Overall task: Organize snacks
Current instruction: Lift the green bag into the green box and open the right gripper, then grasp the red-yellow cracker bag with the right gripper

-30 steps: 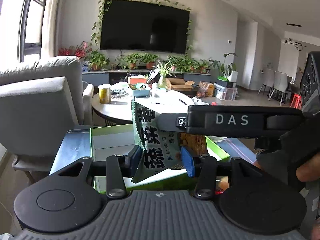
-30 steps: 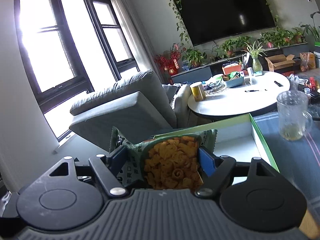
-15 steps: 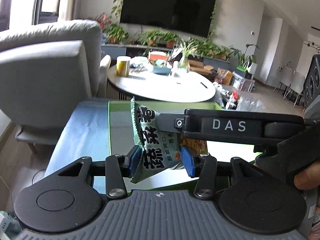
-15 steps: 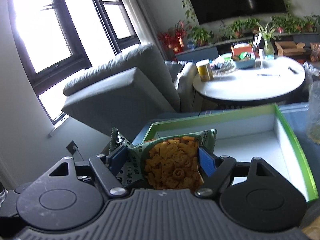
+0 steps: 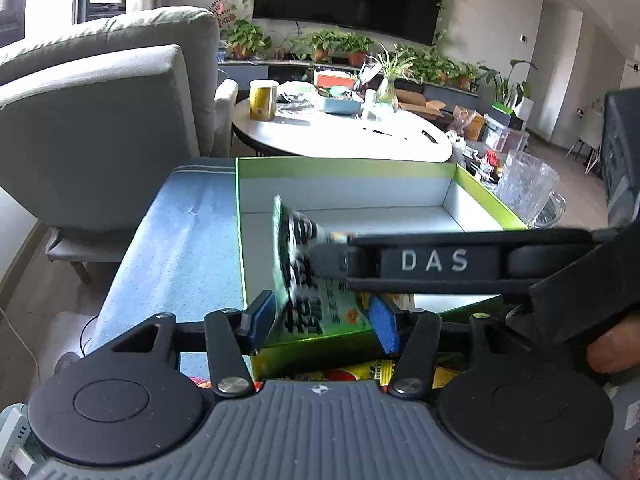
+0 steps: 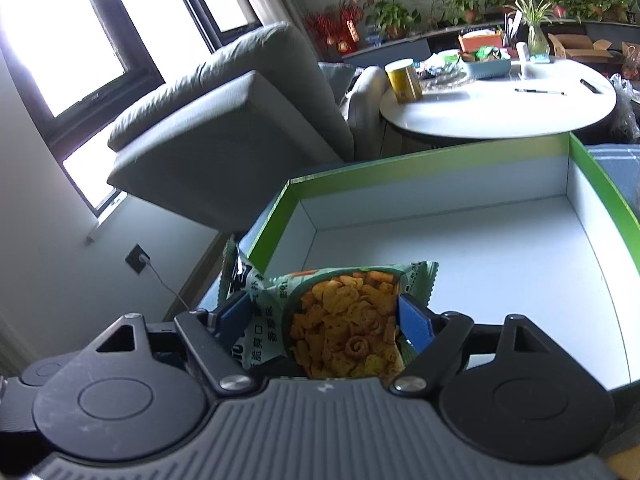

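Observation:
A green snack bag (image 5: 304, 280) with a window of orange crisps hangs over the near edge of a green box (image 5: 340, 184) with a white inside. In the left wrist view it stands between the blue pads of my left gripper (image 5: 322, 320), whose jaws are opening; the pads look just clear of the blurred bag. My right gripper reaches in from the right, its black finger (image 5: 432, 260) marked DAS lying on the bag. In the right wrist view my right gripper (image 6: 324, 320) is shut on the snack bag (image 6: 344, 320), above the green box (image 6: 440, 200).
The box sits on a blue-clothed table (image 5: 180, 232). A glass mug (image 5: 524, 196) stands right of the box. Yellow snack packets (image 5: 360, 372) lie under its near edge. A grey armchair (image 5: 100, 120) and a round white table (image 5: 340, 136) lie beyond. A hand (image 5: 612, 352) holds the right gripper.
Both grippers have tipped downward and come lower over the green box with the bag. The left gripper's pads have spread apart from the bag; the right grip is unchanged.

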A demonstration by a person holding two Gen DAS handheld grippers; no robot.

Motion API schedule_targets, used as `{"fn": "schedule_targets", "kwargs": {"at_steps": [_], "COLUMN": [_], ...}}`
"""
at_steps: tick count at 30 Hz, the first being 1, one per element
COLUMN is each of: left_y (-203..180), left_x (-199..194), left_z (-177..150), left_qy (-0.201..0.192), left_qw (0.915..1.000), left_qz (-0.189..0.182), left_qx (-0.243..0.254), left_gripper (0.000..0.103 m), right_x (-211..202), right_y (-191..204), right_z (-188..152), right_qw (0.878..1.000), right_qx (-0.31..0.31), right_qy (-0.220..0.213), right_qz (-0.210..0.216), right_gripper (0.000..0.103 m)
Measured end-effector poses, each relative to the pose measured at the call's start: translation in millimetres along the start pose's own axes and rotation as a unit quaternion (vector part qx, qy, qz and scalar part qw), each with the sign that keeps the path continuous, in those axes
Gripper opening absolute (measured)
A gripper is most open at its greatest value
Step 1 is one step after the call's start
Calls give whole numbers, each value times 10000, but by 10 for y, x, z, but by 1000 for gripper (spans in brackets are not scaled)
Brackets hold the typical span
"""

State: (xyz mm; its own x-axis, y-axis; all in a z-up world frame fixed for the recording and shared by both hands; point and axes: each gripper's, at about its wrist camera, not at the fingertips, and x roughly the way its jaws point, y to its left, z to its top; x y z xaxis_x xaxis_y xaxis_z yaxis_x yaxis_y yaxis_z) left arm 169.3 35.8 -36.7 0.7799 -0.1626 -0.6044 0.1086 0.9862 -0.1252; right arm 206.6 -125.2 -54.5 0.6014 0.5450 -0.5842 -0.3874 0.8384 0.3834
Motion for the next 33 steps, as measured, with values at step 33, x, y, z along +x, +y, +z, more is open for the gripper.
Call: {"fn": "schedule_targets", "kwargs": {"at_steps": [33], "left_y": [213], "left_x": [-711], "left_z": [-329], "left_qy": [-471], "left_qw": [9982], "left_qz": [168], "left_qx": [-328], "left_gripper": [73], "right_x": [-1038], "right_y": [-2], "right_z": [-516], "right_qw": [9939], "right_qx": [451], "right_qy": [-963], "right_qz": [-304], "right_gripper": [66]}}
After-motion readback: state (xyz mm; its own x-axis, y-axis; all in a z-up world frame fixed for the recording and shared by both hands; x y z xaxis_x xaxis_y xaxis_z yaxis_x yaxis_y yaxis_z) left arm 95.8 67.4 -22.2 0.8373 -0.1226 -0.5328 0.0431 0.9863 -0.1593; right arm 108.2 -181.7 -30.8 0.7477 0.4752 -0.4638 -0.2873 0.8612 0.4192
